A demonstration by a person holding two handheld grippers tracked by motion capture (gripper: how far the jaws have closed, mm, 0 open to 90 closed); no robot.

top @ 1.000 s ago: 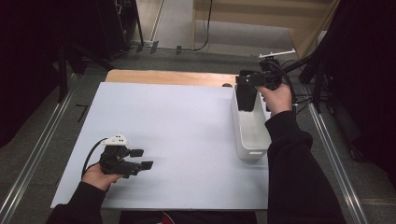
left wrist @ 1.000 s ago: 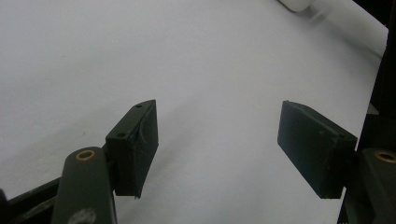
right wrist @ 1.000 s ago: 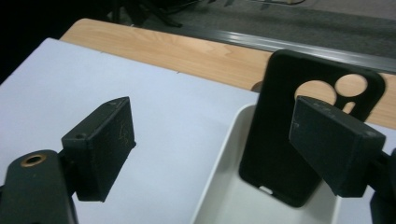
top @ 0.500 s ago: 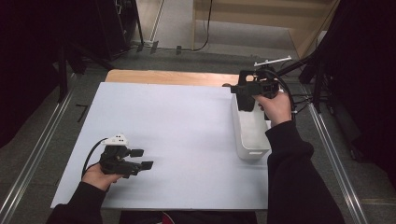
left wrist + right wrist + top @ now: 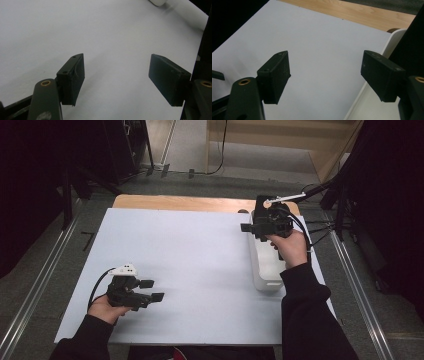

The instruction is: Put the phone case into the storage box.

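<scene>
We hold our right gripper [image 5: 248, 227] over the white tub [image 5: 265, 270], fingers just closing on nothing; our left gripper [image 5: 151, 290] rests open.

The tray [image 5: 266, 270] is a white, long, narrow, open-topped bin lying flat along the right side of the white sheet [image 5: 190, 270]. Its rim [image 5: 387, 47] runs up just inside the right jaw of the right gripper [image 5: 324, 75], which hangs above its far end, nothing between the jaws.
</scene>
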